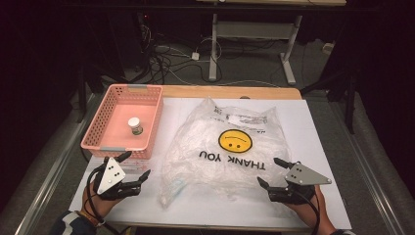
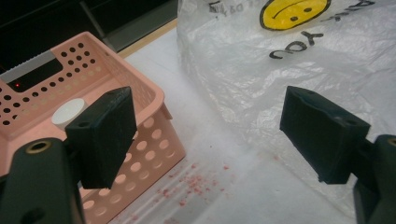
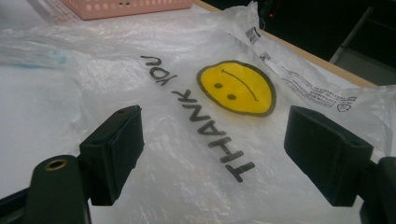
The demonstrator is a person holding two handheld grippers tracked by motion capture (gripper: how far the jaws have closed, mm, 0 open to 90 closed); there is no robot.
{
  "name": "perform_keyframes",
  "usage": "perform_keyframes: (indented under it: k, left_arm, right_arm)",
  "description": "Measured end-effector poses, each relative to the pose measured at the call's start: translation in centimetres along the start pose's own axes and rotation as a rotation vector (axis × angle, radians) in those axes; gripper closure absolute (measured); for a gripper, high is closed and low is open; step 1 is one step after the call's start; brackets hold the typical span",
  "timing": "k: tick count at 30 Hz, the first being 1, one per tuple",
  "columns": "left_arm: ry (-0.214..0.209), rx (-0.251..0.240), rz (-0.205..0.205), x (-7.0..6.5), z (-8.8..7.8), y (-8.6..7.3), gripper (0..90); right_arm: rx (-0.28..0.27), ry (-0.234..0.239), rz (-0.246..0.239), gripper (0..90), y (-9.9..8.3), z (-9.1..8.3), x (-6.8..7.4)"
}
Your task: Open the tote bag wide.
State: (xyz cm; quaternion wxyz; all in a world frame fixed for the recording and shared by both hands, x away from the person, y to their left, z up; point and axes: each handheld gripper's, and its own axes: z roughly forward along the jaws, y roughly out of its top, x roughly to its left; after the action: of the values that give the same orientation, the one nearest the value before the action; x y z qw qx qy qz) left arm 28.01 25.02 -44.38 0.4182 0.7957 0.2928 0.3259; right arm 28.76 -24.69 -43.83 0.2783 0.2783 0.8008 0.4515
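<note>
A crumpled clear plastic bag [image 1: 222,147] (yellow smiley, "THANK YOU") lies flat beside a pink basket [image 1: 110,105].

In the left gripper view, the left tongs [image 2: 205,140] hide most of the small white-capped jar [image 2: 69,112] in the pink basket [image 2: 156,100], which the picture's edge cuts off. The fine print on the plastic bag [image 1: 222,147] is too small to read from above. The counter [image 1: 323,147] runs past the bottom edge.

At the upper left of my tabletop [image 1: 303,117] sits a pink perforated basket [image 1: 100,128] holding a small white-capped jar [image 1: 135,125], and mid-frame lies a crumpled clear plastic bag [image 1: 195,147] with a yellow smiley.
</note>
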Motion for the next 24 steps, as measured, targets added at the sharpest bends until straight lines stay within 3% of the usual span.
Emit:
perform_keyframes:
  k: [6, 14, 15, 19, 20, 22, 23, 24]
  left_arm:
    - [-0.012, 0.032, 0.011, -0.3, 0.5, 0.0, 18.3]
    - [0.006, 0.029, 0.009, 0.1, 0.2, -0.5, 18.2]
    - [0.01, 0.03, 0.007, 0.2, 0.2, -0.5, 18.2]
    - [0.012, 0.042, 0.01, 0.2, 0.1, -0.8, 18.3]
    - [0.014, 0.043, 0.008, 0.3, 0.0, -0.8, 18.3]
    - [0.017, 0.038, -0.001, 0.4, -0.1, -0.9, 18.3]
    - [0.018, 0.039, -0.002, 0.4, -0.1, -0.9, 18.3]
    - [0.019, 0.042, 0.001, 0.4, -0.1, -1.0, 18.3]
  right_arm:
    - [0.012, -0.026, 0.02, 26.9, -0.3, -0.2, -0.6]
    - [0.038, -0.044, 0.029, 35.5, 0.0, 0.3, -2.4]
    - [0.049, -0.069, 0.047, 36.8, 0.2, 0.8, -3.8]
    - [0.062, -0.1, 0.084, 41.2, 1.0, 1.8, -6.7]
    - [0.062, -0.1, 0.084, 41.2, 1.0, 1.8, -6.7]
    - [0.092, -0.121, 0.081, 43.4, 1.6, 2.9, -8.7]
    - [0.113, -0.147, 0.087, 45.5, 2.1, 4.1, -10.5]
    - [0.113, -0.147, 0.087, 45.5, 2.1, 4.1, -10.5]
